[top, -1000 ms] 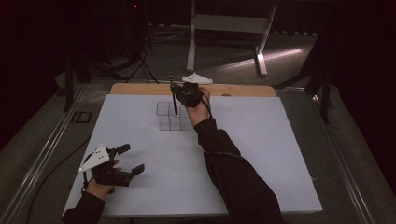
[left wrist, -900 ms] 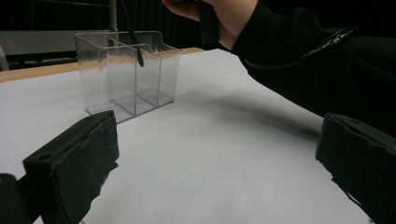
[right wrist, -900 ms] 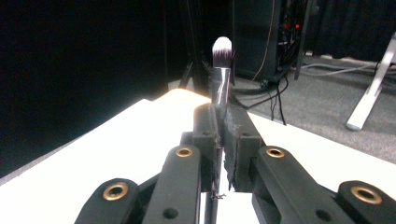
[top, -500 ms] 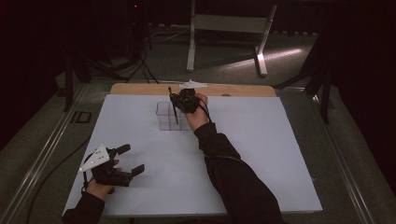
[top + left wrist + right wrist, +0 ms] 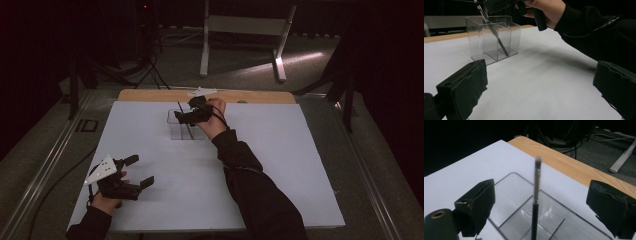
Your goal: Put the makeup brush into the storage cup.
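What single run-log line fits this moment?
right gripper: open, jaws just opened | brush: leaning in clear organizer | left gripper: open, idle on table

The organizer (image 5: pixel 491 37) was clear, glossy plastic with smooth walls and dividers. The brush (image 5: pixel 535 202) in it had a dark matt handle, a shiny metal collar and a soft pale tip. The table (image 5: pixel 280 165) was covered in a smooth, matt white sheet, with a bare wood strip (image 5: pixel 260 96) along its far edge. The pads (image 5: pixel 477 206) looked like rough, matt black rubber.
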A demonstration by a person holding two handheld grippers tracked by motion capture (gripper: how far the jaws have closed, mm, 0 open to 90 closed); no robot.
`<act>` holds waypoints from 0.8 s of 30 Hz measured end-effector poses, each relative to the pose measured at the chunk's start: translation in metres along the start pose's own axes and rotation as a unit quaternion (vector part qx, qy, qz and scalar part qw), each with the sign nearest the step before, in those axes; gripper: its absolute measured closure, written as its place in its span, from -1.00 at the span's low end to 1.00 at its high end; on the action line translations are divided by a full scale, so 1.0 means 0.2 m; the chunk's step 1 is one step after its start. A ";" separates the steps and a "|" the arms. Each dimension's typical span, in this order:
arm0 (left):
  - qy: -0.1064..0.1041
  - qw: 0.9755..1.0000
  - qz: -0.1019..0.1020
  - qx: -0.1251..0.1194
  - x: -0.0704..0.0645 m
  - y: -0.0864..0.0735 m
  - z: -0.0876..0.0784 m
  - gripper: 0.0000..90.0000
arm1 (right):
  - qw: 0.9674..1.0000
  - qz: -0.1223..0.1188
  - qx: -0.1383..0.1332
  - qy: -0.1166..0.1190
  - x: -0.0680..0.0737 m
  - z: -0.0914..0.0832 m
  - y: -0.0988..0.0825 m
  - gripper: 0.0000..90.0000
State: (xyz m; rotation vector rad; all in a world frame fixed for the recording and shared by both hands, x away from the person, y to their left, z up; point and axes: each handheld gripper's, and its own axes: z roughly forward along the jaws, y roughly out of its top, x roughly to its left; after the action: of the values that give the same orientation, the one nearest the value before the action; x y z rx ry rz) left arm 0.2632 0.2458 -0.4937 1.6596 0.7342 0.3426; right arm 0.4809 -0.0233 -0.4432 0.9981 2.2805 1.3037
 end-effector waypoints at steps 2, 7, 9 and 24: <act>0.000 1.000 0.001 0.001 0.00 0.00 0.00 -0.98 | 1.000 0.001 0.009 0.004 0.00 -0.01 0.00 -0.81; 0.001 1.000 0.000 0.001 0.00 0.00 0.00 -0.98 | 1.000 0.005 0.011 0.006 -0.02 -0.06 0.02 -0.81; 0.001 1.000 0.002 0.003 0.00 0.00 0.00 -0.98 | 1.000 0.015 0.012 0.009 -0.03 -0.09 0.03 -0.81; 0.001 1.000 0.007 0.010 0.00 -0.01 0.01 -0.98 | 0.997 0.053 0.046 0.035 -0.10 -0.27 0.01 -0.81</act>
State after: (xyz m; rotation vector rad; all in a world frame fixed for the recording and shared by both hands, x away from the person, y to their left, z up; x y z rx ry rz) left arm 0.2630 0.2443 -0.4948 1.6845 0.7287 0.3482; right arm 0.4638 -0.0707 -0.4133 1.1353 2.3887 1.3061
